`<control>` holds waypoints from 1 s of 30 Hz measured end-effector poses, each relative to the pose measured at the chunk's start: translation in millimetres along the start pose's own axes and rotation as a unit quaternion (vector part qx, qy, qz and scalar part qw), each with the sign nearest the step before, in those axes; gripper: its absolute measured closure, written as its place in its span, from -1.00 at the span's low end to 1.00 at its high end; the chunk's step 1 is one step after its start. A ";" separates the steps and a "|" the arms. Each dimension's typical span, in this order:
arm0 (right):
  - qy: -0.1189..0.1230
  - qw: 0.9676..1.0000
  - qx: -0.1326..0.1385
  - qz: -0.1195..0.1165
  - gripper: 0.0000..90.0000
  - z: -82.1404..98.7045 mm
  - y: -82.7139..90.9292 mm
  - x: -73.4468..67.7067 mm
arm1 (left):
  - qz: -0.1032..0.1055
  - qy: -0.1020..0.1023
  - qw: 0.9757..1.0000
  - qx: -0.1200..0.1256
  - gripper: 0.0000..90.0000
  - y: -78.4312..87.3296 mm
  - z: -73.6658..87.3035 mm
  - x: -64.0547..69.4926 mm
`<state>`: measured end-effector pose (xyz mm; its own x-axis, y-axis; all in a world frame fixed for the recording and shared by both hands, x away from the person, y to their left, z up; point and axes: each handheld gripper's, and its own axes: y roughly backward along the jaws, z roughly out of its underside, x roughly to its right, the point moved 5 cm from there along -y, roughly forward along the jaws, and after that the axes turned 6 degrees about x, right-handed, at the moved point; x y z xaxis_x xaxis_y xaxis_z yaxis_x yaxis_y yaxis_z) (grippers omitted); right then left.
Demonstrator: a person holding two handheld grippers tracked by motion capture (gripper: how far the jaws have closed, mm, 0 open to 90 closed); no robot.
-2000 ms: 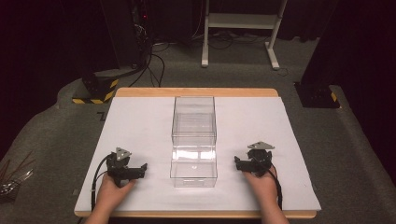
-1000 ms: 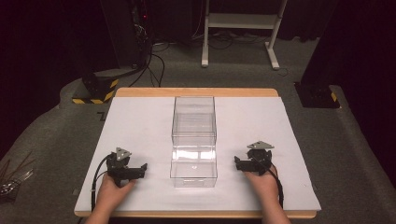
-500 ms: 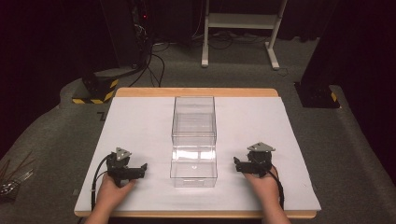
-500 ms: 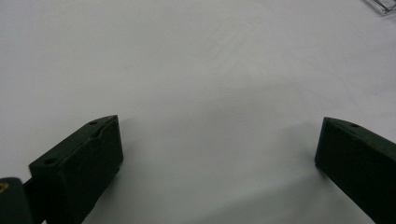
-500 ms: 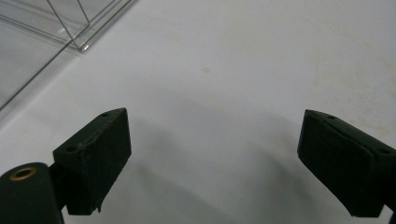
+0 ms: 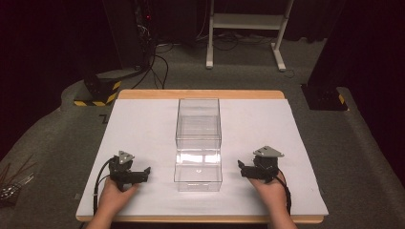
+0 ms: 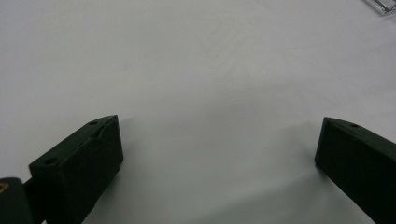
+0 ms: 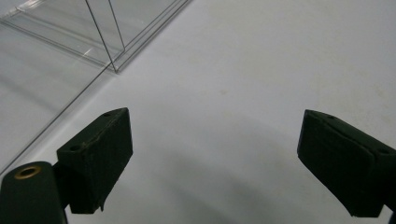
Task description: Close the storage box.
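- I see two clear plastic boxes in the middle of the white table cover (image 6: 143,129). The near clear box (image 6: 198,169) stands close to my side, and the far clear box (image 6: 198,123) stands right behind it; they look touching, end to end.
- My left gripper (image 6: 138,175) rests on the cover to the left of the near box, a little apart from it. In the left gripper view its jaws are spread wide, with nothing between them, just bare cover.
- My right gripper (image 6: 242,169) rests to the right of the same box, near its side wall. Its jaws are also spread wide and empty. In the right gripper view the lower corner of the near box (image 8: 112,70) is just ahead and to the left.
- I judge that the step in hand is the approach to the near box from both sides; no grasp is begun yet.
- To do it well, I would bring both grippers in at the same height and at the same pace, so the box does not turn or slide into the far one.
- The walls are thin, smooth and transparent, so I would take the upper rim between the jaws, not push on the flat wall.
- I would close gently, because such plastic may slip or flex.
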<state>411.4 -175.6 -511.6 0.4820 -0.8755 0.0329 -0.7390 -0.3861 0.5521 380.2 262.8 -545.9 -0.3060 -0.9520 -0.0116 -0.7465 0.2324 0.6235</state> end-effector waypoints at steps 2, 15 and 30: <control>0.004 1.000 0.005 0.000 -0.77 -1.9 1.9 -0.7 | 0.000 0.000 1.000 0.000 -0.97 0.0 0.0 0.0; 0.008 1.000 0.024 -0.008 -0.77 -9.6 11.6 -8.4 | 0.000 0.000 1.000 0.000 -0.97 0.0 0.0 0.0; 0.020 0.998 0.059 -0.029 -0.76 -26.3 29.1 -31.1 | 0.001 0.000 1.000 0.000 -0.97 0.0 0.0 0.0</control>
<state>387.3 -151.9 -474.6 0.5424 -0.8392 0.0391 -0.7584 -0.4691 0.4526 380.1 262.9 -545.9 -0.3063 -0.9519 -0.0102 -0.7456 0.2332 0.6242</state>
